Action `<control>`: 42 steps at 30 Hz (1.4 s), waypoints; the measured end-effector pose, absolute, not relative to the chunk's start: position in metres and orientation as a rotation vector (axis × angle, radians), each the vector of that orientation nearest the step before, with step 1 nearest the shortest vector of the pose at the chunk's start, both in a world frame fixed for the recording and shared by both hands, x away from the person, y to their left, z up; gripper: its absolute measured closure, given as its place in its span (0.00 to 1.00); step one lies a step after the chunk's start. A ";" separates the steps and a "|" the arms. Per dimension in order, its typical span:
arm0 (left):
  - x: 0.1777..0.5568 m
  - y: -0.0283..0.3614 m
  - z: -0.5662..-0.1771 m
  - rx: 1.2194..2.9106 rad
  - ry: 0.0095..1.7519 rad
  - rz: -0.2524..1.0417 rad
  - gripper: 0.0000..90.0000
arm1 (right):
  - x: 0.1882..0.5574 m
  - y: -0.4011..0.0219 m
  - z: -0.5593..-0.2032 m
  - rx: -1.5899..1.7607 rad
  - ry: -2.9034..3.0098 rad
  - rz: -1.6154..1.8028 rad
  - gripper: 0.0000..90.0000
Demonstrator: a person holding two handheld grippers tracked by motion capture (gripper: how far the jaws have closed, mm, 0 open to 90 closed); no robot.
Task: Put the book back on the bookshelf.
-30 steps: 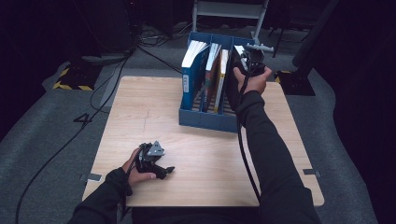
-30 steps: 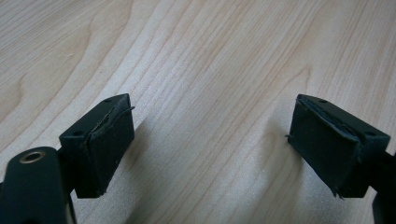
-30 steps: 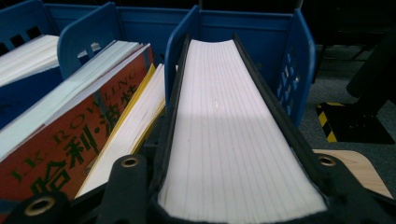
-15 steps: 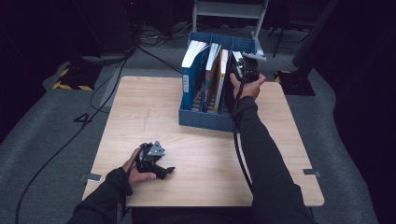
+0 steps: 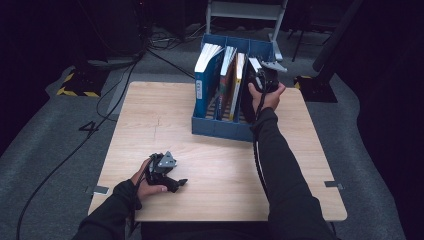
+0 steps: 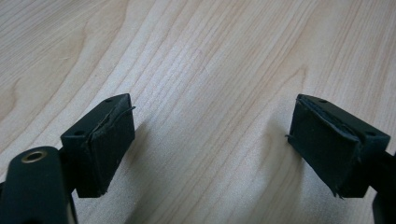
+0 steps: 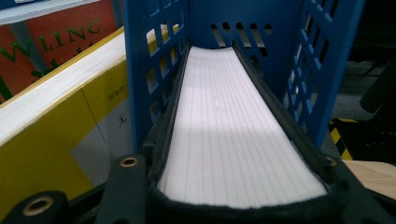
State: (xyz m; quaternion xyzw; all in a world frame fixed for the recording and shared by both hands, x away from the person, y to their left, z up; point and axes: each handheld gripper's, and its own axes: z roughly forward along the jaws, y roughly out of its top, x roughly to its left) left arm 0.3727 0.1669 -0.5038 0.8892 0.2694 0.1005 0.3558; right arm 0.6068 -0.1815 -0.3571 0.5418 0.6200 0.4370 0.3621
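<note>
A black-covered book [image 7: 233,126] stands on edge in the rightmost slot of the blue file rack [image 7: 322,70], page edges up, its long axis running away from the camera. The right gripper [image 5: 263,80] clamps its near end between both jaws. The left gripper [image 6: 210,149] rests wide open on the wooden table [image 6: 210,56].

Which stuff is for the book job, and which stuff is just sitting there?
For the job:
- black-covered book, held in the right gripper
- blue file rack, rightmost slot

Just sitting there:
- blue book
- yellow book
- left gripper, open on the table
</note>
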 end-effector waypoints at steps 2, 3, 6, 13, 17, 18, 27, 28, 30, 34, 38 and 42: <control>0.372 0.167 -0.504 2.296 0.697 0.259 0.16 | 0.607 -0.185 -0.359 1.372 1.627 1.122 0.59; 0.372 0.167 -0.504 2.296 0.697 0.259 0.16 | 0.607 -0.185 -0.359 1.372 1.627 1.122 0.59; 0.372 0.167 -0.504 2.296 0.698 0.259 0.16 | 0.607 -0.190 -0.365 1.359 1.681 1.097 0.58; 0.371 0.167 -0.504 2.294 0.705 0.260 0.16 | 0.603 -0.192 -0.366 1.341 1.706 1.101 0.57; 0.371 0.167 -0.504 2.292 0.710 0.261 0.16 | 0.603 -0.192 -0.366 1.334 1.706 1.101 0.57; 0.371 0.167 -0.504 2.292 0.710 0.262 0.16 | 0.603 -0.192 -0.366 1.334 1.705 1.102 0.57; 0.371 0.167 -0.504 2.293 0.707 0.262 0.16 | 0.609 -0.184 -0.367 1.344 1.674 1.068 0.57; 0.371 0.167 -0.504 2.292 0.710 0.261 0.16 | 0.610 -0.183 -0.367 1.346 1.671 1.068 0.57; 0.371 0.167 -0.504 2.292 0.707 0.258 0.16 | 0.613 -0.181 -0.367 1.353 1.667 1.054 0.57; 0.371 0.167 -0.504 2.295 0.704 0.259 0.16 | 0.615 -0.182 -0.366 1.372 1.692 1.041 0.53; 0.370 0.168 -0.504 2.297 0.703 0.259 0.16 | 0.607 -0.188 -0.367 1.360 1.756 1.081 0.45; 0.369 0.169 -0.504 2.295 0.710 0.264 0.16 | 0.590 -0.196 -0.370 1.270 1.793 1.100 0.43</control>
